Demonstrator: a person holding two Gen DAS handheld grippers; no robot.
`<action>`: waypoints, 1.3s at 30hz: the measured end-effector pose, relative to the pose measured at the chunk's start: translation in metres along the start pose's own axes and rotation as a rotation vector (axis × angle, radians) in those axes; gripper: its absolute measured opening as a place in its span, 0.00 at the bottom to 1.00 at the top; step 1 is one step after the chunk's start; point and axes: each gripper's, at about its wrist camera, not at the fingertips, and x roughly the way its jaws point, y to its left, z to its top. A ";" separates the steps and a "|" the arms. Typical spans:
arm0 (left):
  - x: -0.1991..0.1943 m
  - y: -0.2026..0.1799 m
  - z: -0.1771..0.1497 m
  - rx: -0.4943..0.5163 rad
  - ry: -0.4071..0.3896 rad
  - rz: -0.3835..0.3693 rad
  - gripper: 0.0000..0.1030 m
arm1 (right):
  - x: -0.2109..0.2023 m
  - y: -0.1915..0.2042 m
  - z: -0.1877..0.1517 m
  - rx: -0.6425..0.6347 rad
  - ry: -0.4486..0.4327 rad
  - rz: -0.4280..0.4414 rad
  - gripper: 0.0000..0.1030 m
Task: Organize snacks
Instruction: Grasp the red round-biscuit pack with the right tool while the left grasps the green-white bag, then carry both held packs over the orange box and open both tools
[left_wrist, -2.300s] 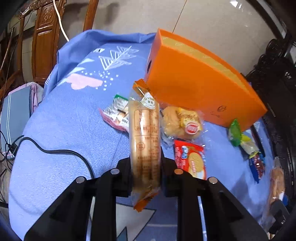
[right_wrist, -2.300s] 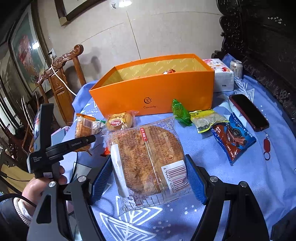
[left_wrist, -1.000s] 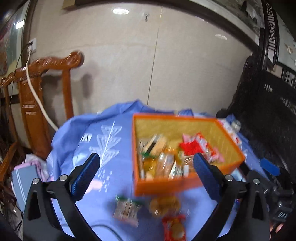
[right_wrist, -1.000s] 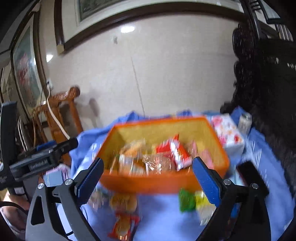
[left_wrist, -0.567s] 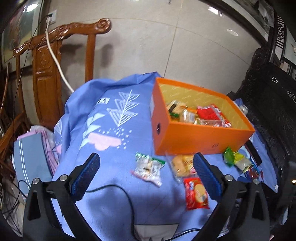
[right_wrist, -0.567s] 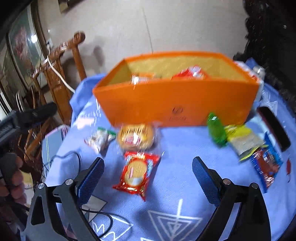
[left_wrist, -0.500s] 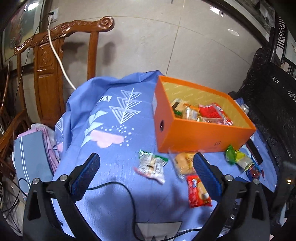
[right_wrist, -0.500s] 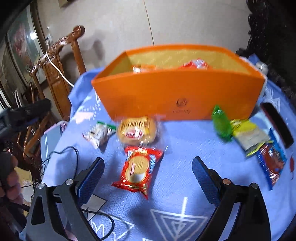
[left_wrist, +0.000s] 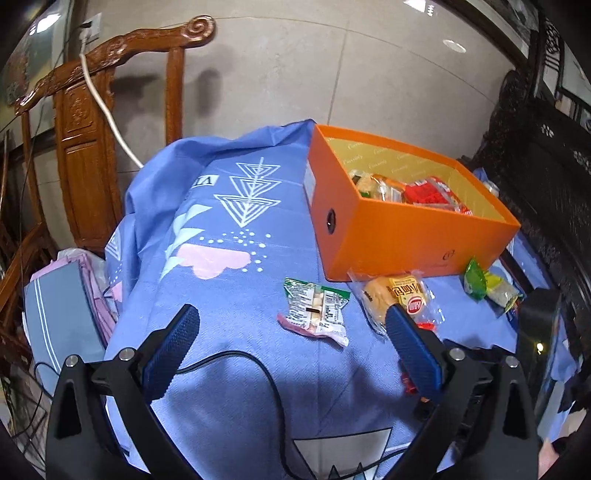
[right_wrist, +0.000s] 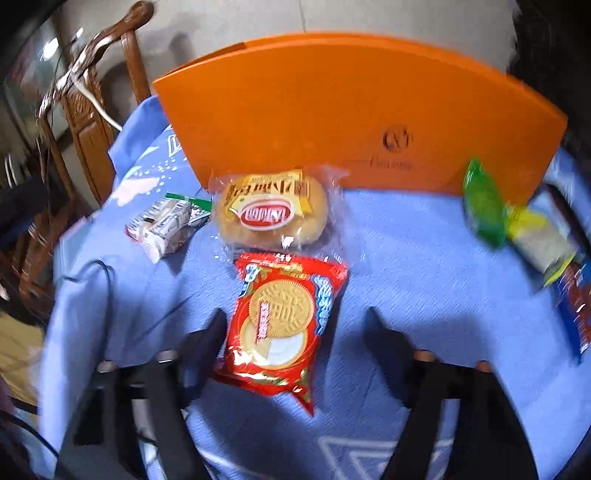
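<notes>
The right gripper (right_wrist: 295, 339) is being held low over the blue tablecloth (right_wrist: 388, 258), on the near side of the orange box (right_wrist: 332, 110). Its jaws have just been closing and are being kept at a middling width. A red biscuit packet (right_wrist: 284, 317) is being straddled by them: the packet's edge is being met, or nearly met, by the left finger (right_wrist: 207, 339), while the other finger is being kept apart from it. The view is being blurred, so firm contact cannot be told.

The left gripper (left_wrist: 293, 352) is being held spread wide with nothing between its pads, off the box's short end with the round hole. A small green-and-white packet (left_wrist: 314, 314) is being framed just ahead of it, near that corner of the box. A wrapped bun (right_wrist: 273, 214) is being pressed up against the box's long front wall, between the wall and the red packet. A green packet (right_wrist: 484, 206) and a yellow one (right_wrist: 535, 232) are being left further along the same wall. Several snacks (left_wrist: 406, 188) are being held inside the box. A black cable (left_wrist: 236, 358) is being trailed across the cloth, well apart from the box.
</notes>
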 end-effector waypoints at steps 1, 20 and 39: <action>0.005 -0.002 0.000 0.016 0.003 -0.005 0.96 | -0.001 0.000 -0.001 -0.010 0.002 0.002 0.42; 0.109 -0.005 -0.013 0.098 0.143 -0.012 0.71 | -0.035 -0.055 0.001 0.127 0.002 -0.010 0.42; 0.044 -0.028 -0.018 0.070 0.052 -0.014 0.52 | -0.071 -0.054 -0.009 0.129 -0.053 -0.003 0.42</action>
